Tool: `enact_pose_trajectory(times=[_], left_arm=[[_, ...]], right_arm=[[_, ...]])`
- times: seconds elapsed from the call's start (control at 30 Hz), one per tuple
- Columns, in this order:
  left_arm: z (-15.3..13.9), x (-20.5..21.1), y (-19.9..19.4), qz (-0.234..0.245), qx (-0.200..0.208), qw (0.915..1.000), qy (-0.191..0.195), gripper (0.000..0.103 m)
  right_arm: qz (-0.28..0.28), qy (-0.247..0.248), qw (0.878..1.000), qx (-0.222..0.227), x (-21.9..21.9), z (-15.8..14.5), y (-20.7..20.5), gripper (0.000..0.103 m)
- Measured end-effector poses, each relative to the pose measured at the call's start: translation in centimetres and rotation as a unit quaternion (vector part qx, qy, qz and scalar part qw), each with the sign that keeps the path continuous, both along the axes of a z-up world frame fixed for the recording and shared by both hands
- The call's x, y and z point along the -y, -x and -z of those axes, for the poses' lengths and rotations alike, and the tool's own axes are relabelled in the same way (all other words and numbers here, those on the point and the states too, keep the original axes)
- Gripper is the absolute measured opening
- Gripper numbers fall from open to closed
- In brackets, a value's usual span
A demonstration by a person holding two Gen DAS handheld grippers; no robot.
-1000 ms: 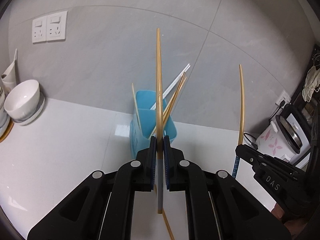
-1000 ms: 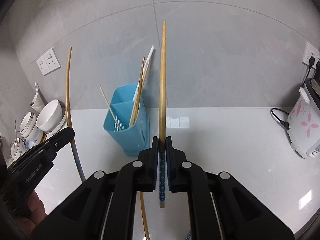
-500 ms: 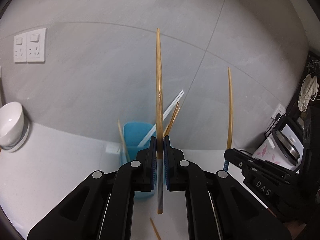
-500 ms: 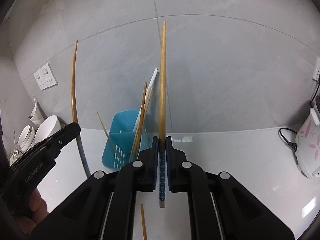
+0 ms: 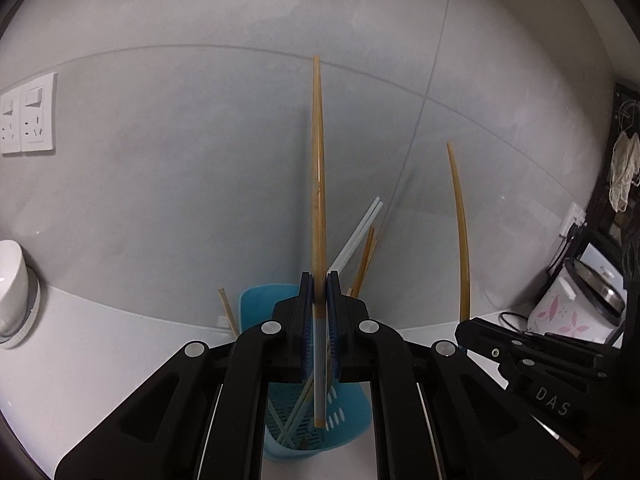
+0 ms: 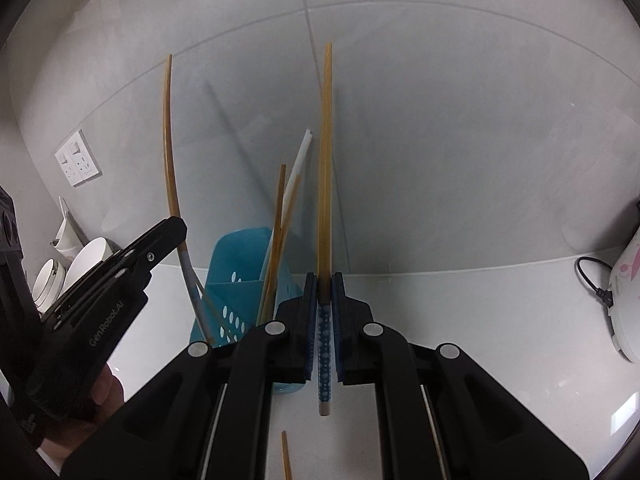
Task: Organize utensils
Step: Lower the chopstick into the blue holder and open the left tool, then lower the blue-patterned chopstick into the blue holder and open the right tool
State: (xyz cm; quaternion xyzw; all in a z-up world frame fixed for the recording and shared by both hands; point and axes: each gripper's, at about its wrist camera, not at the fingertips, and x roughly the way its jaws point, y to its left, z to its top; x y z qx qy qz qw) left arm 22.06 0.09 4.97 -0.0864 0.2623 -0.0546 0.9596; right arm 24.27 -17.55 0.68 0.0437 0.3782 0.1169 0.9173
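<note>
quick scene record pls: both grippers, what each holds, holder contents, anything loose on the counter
left gripper: shut on a bamboo chopstick with pale handle, upright, lower end over the blue holder
right gripper: shut on a bamboo chopstick with blue dotted handle, upright, beside the holder
holder: blue, perforated, divided into compartments; standing on the white counter
holder contents: several bamboo chopsticks and a white pair, leaning
loose: one chopstick on the counter below the right gripper
background: bowls, rice cooker, wall sockets
</note>
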Motion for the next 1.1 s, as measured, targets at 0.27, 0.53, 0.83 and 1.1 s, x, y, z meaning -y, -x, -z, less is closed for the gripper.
enact_pose_trajectory(times=[0.27, 0.53, 0.83, 1.1], left_arm=[[3.0, 0.6, -1.1, 0.007, -0.03, 0.9995, -0.011, 0.007], [3.1, 0.2, -0.8, 0.018, -0.058, 0.9981, -0.013, 0.025], [2.0, -1.4, 1.5, -0.016, -0.095, 0.9946, -0.039, 0.09], [2.6, -3.2, 2.7, -0.044, -0.126, 0.989, -0.063, 0.097]], right_arm=[[-0.002, 0.001, 1.0, -0.017, 0.0, 1.3, -0.8, 0.007], [-0.005, 0.004, 1.0, -0.024, -0.7, 1.6, -1.2, 0.007], [-0.01, -0.006, 1.0, -0.028, -0.8, 1.5, -1.3, 0.007], [-0.034, -0.031, 0.999, -0.001, -2.2, 0.5, -1.3, 0.007]])
